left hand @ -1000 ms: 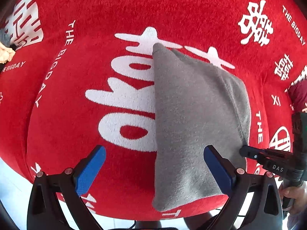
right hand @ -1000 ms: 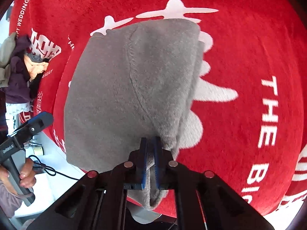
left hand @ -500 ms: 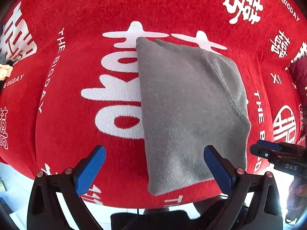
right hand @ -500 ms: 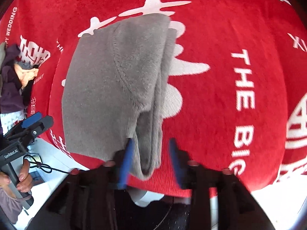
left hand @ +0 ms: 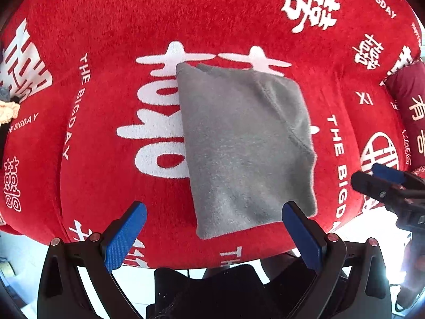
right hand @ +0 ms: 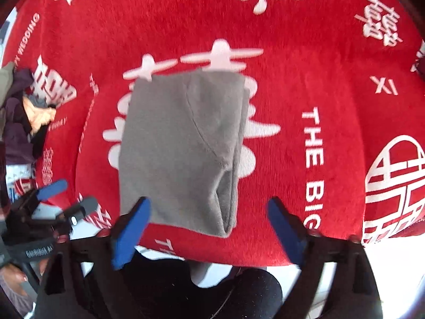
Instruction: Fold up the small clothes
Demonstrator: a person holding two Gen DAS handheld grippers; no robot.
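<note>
Grey folded garment (left hand: 247, 148) lies flat on the red printed cloth (left hand: 111, 194). Right gripper (right hand: 208, 228), jaws opening wide, hangs above the garment's near edge, gripping nothing. Left gripper (left hand: 212, 231) is likewise spread and empty.

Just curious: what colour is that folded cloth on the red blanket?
Plain grey folded cloth, fuzzy, with no print. The left wrist view shows it best.

Red cloth-covered surface (left hand: 212, 21), white printed characters and lettering. Folded grey garment (left hand: 247, 146) lies flat mid-surface; heap of clothes (right hand: 24, 117) at left edge.
</note>
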